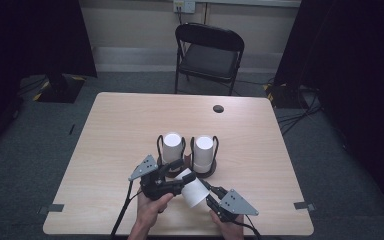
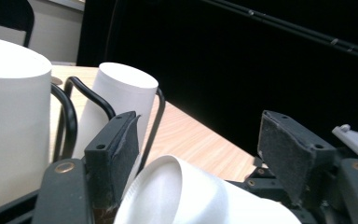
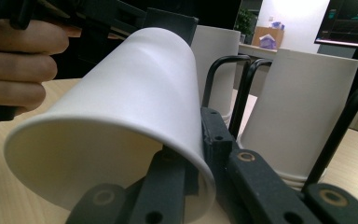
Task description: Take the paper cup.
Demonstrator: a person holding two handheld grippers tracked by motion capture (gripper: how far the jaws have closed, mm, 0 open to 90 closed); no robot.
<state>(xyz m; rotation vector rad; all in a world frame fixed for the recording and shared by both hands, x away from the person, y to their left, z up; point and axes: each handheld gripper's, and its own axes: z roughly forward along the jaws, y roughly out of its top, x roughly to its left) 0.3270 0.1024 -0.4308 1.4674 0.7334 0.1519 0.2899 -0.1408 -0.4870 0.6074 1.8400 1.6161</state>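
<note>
Right hand-held gripper clamped on rim of white paper cup, held tilted above desk, just in front of two upright cups in black wire holders. Left hand-held gripper jaws apart, flanking cup's narrow end.

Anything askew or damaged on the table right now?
One white paper cup lies tipped on its side between the claws, unlike the two upright cup stacks in their black holders. The right claw pinches its rim; the left claw stands open around its base. No dents or spills visible.
</note>
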